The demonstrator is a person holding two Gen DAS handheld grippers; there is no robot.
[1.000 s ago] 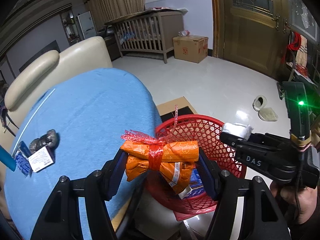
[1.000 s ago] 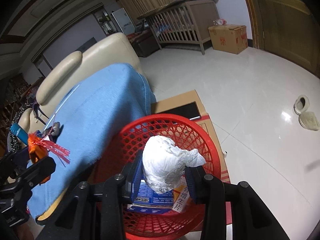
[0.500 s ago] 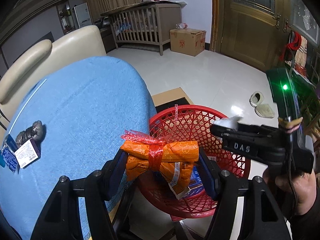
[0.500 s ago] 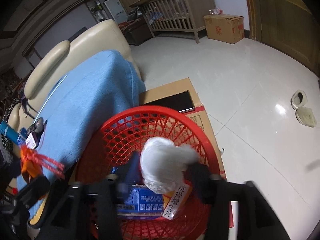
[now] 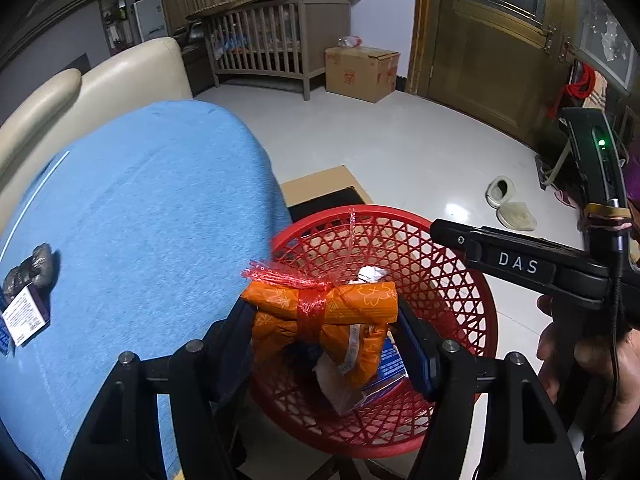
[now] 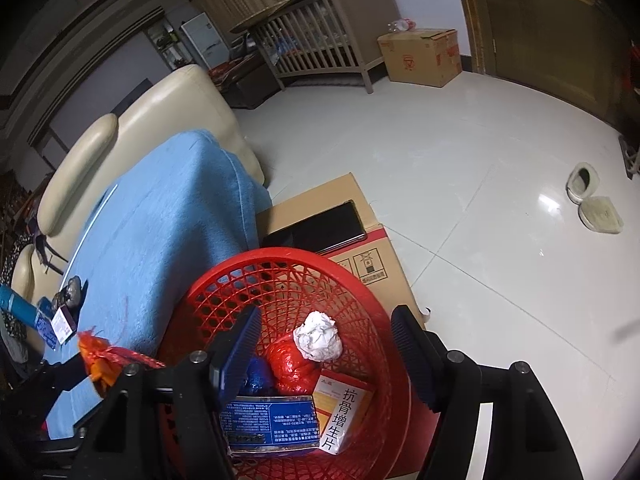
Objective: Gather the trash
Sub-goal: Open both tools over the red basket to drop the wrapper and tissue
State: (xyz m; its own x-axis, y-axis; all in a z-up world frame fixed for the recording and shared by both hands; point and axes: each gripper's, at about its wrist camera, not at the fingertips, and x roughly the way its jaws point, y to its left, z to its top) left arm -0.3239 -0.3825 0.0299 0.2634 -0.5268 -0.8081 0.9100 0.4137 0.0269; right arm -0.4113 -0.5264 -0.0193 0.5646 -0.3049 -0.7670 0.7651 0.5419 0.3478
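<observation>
My left gripper [image 5: 326, 332] is shut on an orange packet tied with red mesh ribbon [image 5: 324, 320] and holds it over the near rim of the red mesh basket [image 5: 472, 292]. My right gripper [image 6: 324, 356] is open and empty above the same basket [image 6: 240, 276]. A crumpled white paper ball [image 6: 318, 336] lies inside it on a red bag [image 6: 290, 364], beside a blue box [image 6: 272, 420] and an orange-white medicine box [image 6: 340, 408]. The orange packet also shows at the left of the right wrist view [image 6: 96, 360].
The blue cloth-covered table [image 5: 132, 220] holds a small white box [image 5: 24, 316] and a dark crumpled lump [image 5: 32, 268]. A cardboard box with a black phone [image 6: 320, 228] is behind the basket. Cream sofa [image 6: 160, 120], crib [image 5: 276, 36] and slippers [image 6: 592, 196] are farther off.
My right gripper has opened and the white paper ball has dropped into the basket. My left gripper still holds the orange packet, now closer over the basket.
</observation>
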